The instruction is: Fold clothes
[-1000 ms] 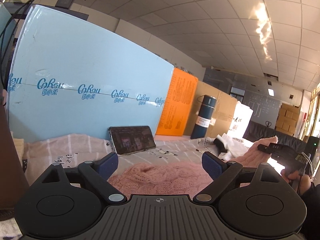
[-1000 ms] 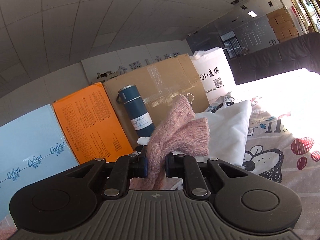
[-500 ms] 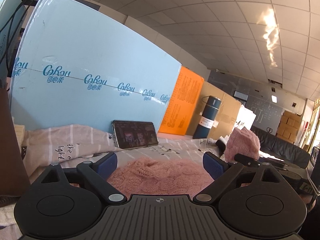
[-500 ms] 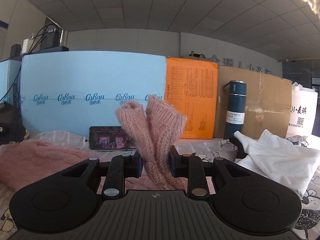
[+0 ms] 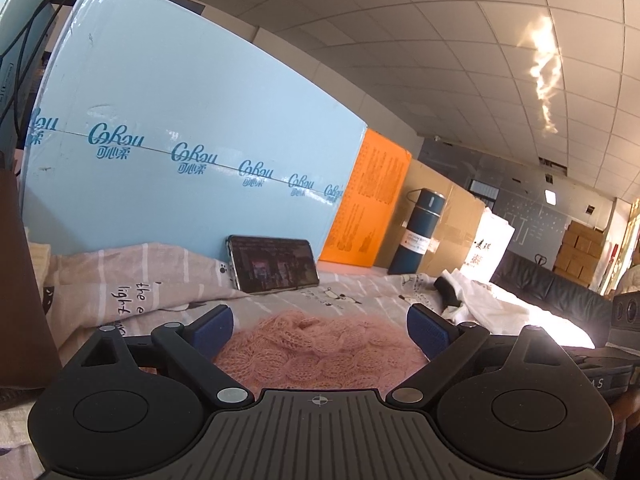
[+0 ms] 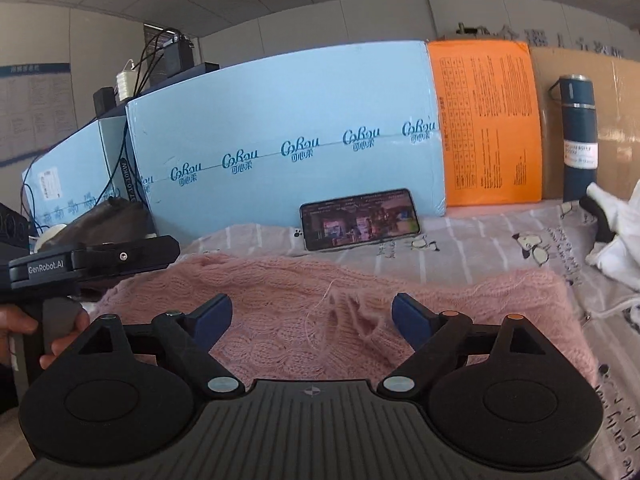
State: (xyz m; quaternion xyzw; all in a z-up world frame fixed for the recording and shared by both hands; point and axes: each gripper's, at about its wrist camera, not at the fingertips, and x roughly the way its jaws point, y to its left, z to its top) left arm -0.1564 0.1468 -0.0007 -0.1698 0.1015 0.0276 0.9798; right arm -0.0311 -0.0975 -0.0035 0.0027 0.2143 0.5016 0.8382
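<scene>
1. The fuzzy pink cable-knit sweater [image 6: 320, 320] lies spread flat across the bed in front of me, its loose open stitches showing ropey ridges and a few stray threads near the middle; in my left wrist view it [image 5: 320, 348] bunches into soft folds.
2. My right gripper [image 6: 312, 314] hovers over the knit with its 2 blue-padded fingers spread wide, holding nothing.
3. My left gripper [image 5: 320, 326] is likewise wide apart, with the sweater between and beyond its matte black arms, nothing pinched.
4. Under the sweater is a pale striped cotton bedsheet [image 6: 480, 248] printed with small cartoon animals and lettering.
5. A crumpled white cloth garment [image 6: 616, 232] lies to the right, near the sweater's edge.
6. A glossy black smartphone [image 6: 360, 218] leans on its long side against a smooth light-blue printed carton [image 6: 288, 120], screen lit.
7. Beside the carton stand a flat orange printed box [image 6: 484, 120] and a brown cardboard sheet [image 6: 616, 92].
8. A tall dark-blue cylindrical metal flask [image 6: 578, 140] stands upright before the cardboard.
</scene>
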